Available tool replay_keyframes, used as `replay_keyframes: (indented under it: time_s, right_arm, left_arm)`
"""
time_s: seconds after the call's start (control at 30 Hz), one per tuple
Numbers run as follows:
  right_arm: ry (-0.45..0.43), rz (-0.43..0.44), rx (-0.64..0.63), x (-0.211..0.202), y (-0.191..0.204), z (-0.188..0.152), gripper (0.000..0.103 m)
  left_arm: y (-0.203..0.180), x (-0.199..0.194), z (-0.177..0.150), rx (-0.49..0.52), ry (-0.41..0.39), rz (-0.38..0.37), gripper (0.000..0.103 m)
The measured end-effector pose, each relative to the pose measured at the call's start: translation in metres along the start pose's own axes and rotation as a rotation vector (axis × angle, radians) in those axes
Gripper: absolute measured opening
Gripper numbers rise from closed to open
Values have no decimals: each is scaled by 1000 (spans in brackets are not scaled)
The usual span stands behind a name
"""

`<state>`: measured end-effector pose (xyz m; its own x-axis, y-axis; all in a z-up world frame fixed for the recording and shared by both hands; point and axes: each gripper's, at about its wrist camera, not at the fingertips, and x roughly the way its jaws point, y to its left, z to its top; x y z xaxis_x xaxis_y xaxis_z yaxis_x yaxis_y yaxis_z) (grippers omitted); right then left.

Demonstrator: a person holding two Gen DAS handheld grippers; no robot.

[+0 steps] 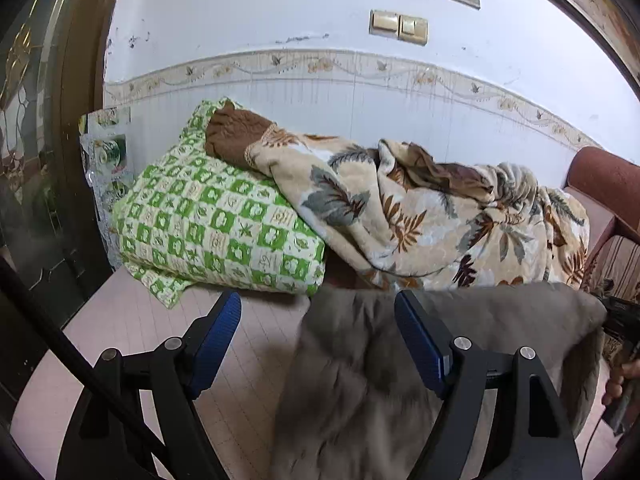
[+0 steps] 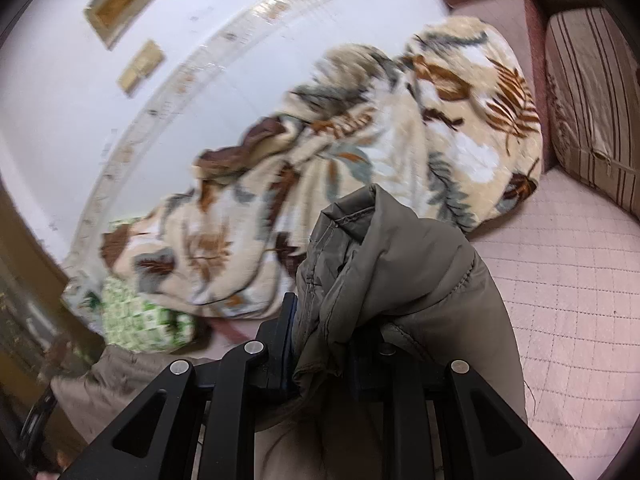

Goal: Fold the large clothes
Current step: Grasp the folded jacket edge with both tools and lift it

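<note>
Your right gripper (image 2: 320, 344) is clenched on a bunched edge of the grey-brown padded jacket (image 2: 384, 264), with the cloth wadded thick between its fingers, while your left gripper (image 1: 318, 336) hangs released, its blue pads (image 1: 420, 344) spread wide with nothing between them and the jacket's near-left edge lying just under and beyond the right-hand pad. The jacket itself is draped across the near part of the pink quilted bed (image 1: 248, 344), held up along its far edge toward the right; behind it lie a leaf-print blanket (image 1: 420, 216) in a heap and a green checked folded quilt (image 1: 216, 224) at the far left against the wall. Judge this garment as soft, puffy and light for its bulk, with a slick shell that will likely slide out of a shallow pinch and sag wherever you leave it unsupported. Take hold at a stitched seam or hem corner, not in the middle of a padded panel, and bring your left pads onto the free corner opposite your right so the edge can be pulled taut before you fold
</note>
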<state>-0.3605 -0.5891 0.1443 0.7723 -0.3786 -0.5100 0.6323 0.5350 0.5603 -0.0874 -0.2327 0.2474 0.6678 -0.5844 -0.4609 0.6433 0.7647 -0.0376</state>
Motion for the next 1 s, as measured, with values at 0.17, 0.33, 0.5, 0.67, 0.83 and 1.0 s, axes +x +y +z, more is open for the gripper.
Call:
replay_keyframes:
  time_s: [0.17,0.33,0.5,0.67,0.83,1.0]
  right_arm:
    - [43,-68,48,41,-26,-5,27]
    - [117,-115,121,69,-52,-10,51]
    - [45,-90,112,32,-64,0,74]
    - [64,2,-41,-13,-44,-21,74]
    - [162,-20,-340,-10,-5,-84,74]
    - [236,-108,-461,32,-8,-116,76]
  left_arm:
    - [-13,27,-29,45,59,-26,78]
    - [-34,60,-63,77,150,-48,78]
    - [-51,75,-86,117,200,-76,78]
    - [-64,75,-107,154,217,-124,78]
    - [-85,89,-127,227,241,-127,78]
    - [-90,128,-138,192,313,-101,80]
